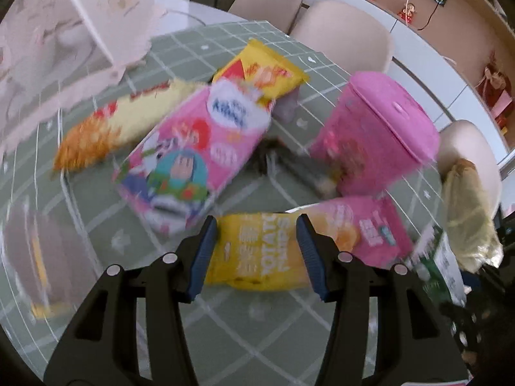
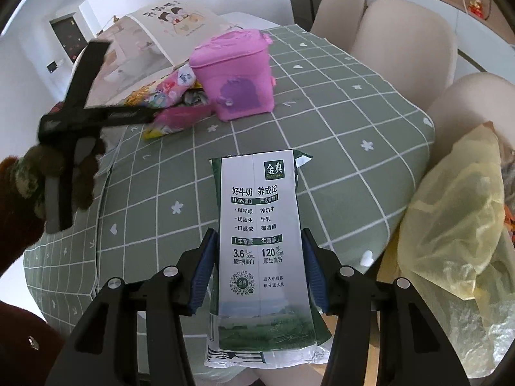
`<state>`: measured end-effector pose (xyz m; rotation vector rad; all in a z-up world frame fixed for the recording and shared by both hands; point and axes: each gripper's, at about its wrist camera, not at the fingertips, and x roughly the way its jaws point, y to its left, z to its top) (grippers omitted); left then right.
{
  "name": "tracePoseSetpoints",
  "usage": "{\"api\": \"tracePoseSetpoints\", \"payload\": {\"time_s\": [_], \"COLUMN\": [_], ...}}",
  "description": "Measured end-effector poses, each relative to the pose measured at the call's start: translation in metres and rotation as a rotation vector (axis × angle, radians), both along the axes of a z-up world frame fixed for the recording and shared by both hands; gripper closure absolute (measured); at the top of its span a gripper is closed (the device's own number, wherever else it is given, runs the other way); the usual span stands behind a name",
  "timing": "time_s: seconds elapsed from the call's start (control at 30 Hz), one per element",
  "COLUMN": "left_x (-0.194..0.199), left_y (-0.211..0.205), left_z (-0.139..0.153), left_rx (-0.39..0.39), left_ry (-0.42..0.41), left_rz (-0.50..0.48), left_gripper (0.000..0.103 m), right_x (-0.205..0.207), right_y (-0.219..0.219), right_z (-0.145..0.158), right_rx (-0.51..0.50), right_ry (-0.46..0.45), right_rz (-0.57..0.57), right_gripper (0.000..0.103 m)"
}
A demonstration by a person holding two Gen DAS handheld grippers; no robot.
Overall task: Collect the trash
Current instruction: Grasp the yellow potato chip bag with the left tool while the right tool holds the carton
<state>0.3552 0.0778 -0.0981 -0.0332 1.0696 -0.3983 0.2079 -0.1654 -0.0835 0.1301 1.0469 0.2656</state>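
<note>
Right gripper (image 2: 257, 268) fingers clamped a white-and-green flattened milk carton (image 2: 262, 241), left gripper (image 1: 256, 257) fingers gripped a yellow crinkly snack packet (image 1: 257, 251), pink lidded plastic bin (image 2: 236, 75) stood on the green checked worktop (image 2: 338, 122)

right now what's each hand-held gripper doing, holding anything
left hand-held gripper: closed on the yellow snack packet.
right hand-held gripper: closed on the milk carton.

A carton (image 2: 262, 244) lies on the table (image 2: 338, 128) between the right gripper's (image 2: 257, 270) fingers – a bag (image 2: 457, 238) to its right, a bin (image 2: 236, 74) behind, packets (image 2: 175, 96) left of the bin.
</note>
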Motion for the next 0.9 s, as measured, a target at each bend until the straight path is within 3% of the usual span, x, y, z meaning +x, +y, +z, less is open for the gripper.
{"api": "tracePoseSetpoints", "payload": {"time_s": [0.07,0.23,0.6,0.67,0.8,0.9], "left_x": [-0.017,-0.041,-0.026,-0.03,-0.046,-0.05], "left_y": [0.009,0.016,0.004,0.009,0.021,0.011], "left_z": [-0.001,0.001,-0.004,0.0,0.003,-0.004], "left_rx": [-0.034,-0.035,0.074,0.054,-0.086,-0.104], "left_ry": [0.03,0.028,-0.007,0.019,0.107,0.149], "left_rz": [0.003,-0.018,0.028,0.078,0.162,0.163], "left_gripper": [0.054,0.054,0.054,0.054,0.054,0.054], "right_x": [0.0,0.001,0.003,0.003,0.003,0.003], "right_y": [-0.002,0.001,0.01,0.007,0.001,0.001], "right_z": [-0.003,-0.004,-0.009,-0.011,-0.015,-0.015], "right_rx": [0.009,0.01,-0.014,0.005,0.046,0.048], "right_ry": [0.011,0.015,0.028,0.034,0.043,0.041], "right_rz": [-0.006,0.0,0.005,-0.006,-0.03,-0.03], "right_gripper": [0.054,0.053,0.053,0.051,0.049,0.048]}}
